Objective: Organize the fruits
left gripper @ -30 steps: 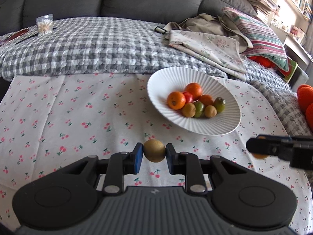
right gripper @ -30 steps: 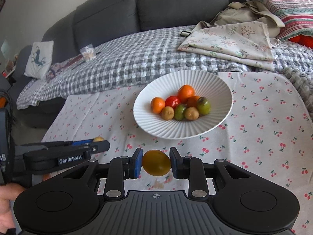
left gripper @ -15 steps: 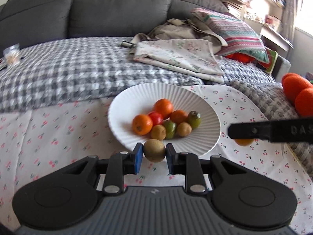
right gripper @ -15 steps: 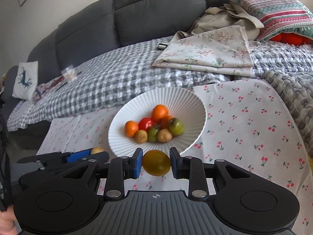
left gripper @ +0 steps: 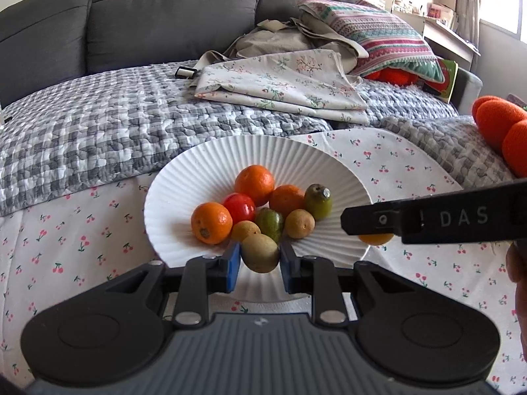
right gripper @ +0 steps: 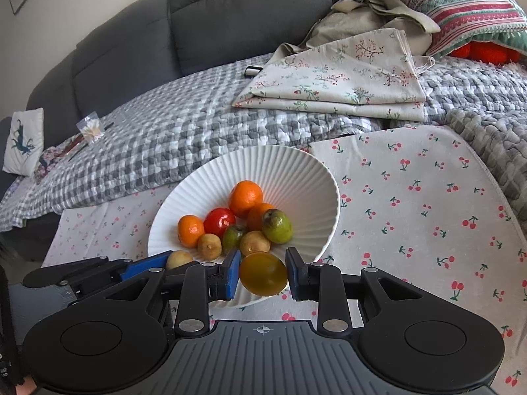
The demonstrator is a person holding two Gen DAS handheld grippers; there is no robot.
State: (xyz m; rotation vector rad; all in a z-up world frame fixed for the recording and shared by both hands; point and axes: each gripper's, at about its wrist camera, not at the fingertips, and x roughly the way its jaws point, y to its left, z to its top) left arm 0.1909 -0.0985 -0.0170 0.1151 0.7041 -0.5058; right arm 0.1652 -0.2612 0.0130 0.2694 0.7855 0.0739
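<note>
Two gripped fruits, kiwi (left gripper: 260, 252) long axis tilted

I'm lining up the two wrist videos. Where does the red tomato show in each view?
Left wrist: red tomato left of centre in the white bowl, beside an orange.
Right wrist: red tomato centre-left in the white bowl.
Shared landmark: folded floral cloth behind the bowl.

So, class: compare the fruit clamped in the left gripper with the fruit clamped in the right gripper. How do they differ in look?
The left gripper holds a brown fruit with a dull, matt skin; the right gripper holds a yellow-orange fruit with a smooth, glossy skin. The brown one looks egg-shaped, the yellow-orange one rounder. Both are pinched between blue pads near the white bowl.
</note>
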